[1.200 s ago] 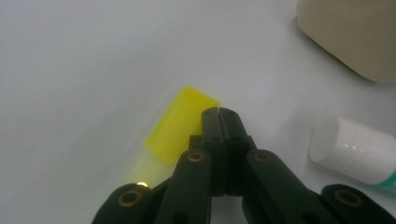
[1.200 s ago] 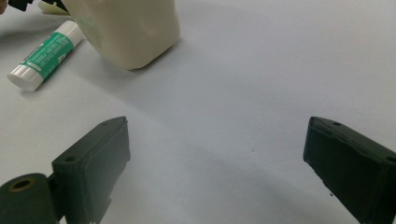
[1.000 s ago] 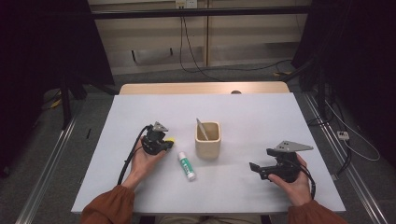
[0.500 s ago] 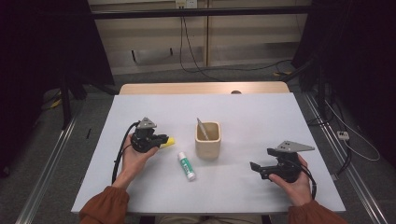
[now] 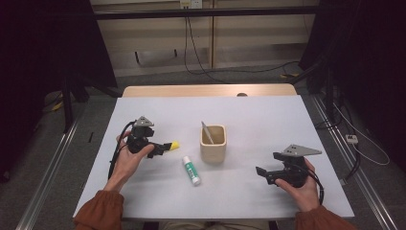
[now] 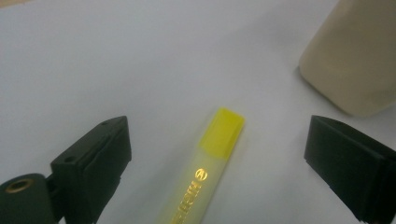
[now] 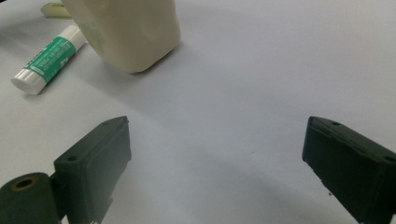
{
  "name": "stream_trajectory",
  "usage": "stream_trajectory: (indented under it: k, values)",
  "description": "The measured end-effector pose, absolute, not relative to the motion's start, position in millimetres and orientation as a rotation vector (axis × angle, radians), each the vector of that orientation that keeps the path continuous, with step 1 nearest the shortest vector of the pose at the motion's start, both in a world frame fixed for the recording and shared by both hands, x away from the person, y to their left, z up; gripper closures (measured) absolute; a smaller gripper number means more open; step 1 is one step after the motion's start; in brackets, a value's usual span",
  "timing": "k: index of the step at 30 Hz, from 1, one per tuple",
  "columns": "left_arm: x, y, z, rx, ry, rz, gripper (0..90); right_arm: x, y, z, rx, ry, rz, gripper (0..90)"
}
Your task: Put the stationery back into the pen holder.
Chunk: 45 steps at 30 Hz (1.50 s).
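A yellow highlighter [image 6: 208,163] lies on the white table between the wide-apart jaws of my left gripper [image 6: 219,128], touching neither jaw. From above, the left gripper [image 5: 160,149] sits left of centre with the highlighter's yellow end [image 5: 173,144] poking out to its right. Just beyond stands a beige cup [image 5: 213,143] with a pen [image 5: 206,131] in it. A green-and-white glue stick [image 5: 191,170] lies in front of the cup. My right gripper [image 5: 262,173] rests at the front right, open and holding nothing [image 7: 217,128], pointed at the cup [image 7: 128,30].
The white table top [image 5: 249,115] has free room behind and to the right of the cup. The glue stick [image 7: 49,58] lies left of the cup in the right gripper view. Cables and metal rails [image 5: 354,139] run along the floor around the table.
My left gripper has drawn back to the left, and more of the highlighter now shows beyond its jaws. The right gripper, cup and glue stick have stayed put.
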<state>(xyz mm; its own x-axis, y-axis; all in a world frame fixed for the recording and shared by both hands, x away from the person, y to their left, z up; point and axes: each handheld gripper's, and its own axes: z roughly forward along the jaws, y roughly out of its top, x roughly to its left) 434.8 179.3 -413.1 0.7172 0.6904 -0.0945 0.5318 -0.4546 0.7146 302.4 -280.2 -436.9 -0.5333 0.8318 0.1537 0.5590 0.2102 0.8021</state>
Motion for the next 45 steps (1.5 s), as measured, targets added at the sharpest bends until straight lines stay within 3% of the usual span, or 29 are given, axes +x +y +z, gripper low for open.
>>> stream_trajectory:
  k: [8, 13, 22, 26, 39, 45]
  values:
    - [438, 178, -407, 2.262, 0.849, 0.255, 11.2, 303, -280, -437, 1.306, 2.184, 1.233, 7.8]
    - [445, 178, -410, 2.298, 0.813, 0.324, 13.3, 303, -280, -437, 1.305, 2.187, 1.231, 7.7]
    - [465, 167, -415, 2.342, 0.736, 0.221, 13.2, 304, -279, -438, 1.304, 2.194, 1.226, 7.6]
    - [469, 165, -424, 2.344, 0.789, 0.208, 13.1, 304, -279, -439, 1.309, 2.195, 1.226, 7.6]
    - [465, 162, -432, 2.444, 0.734, 0.163, 43.0, 304, -279, -438, 1.306, 2.198, 1.226, 7.5]
    - [467, 162, -434, 2.503, 0.693, 0.162, 51.6, 304, -279, -438, 1.3, 2.203, 1.224, 7.5]
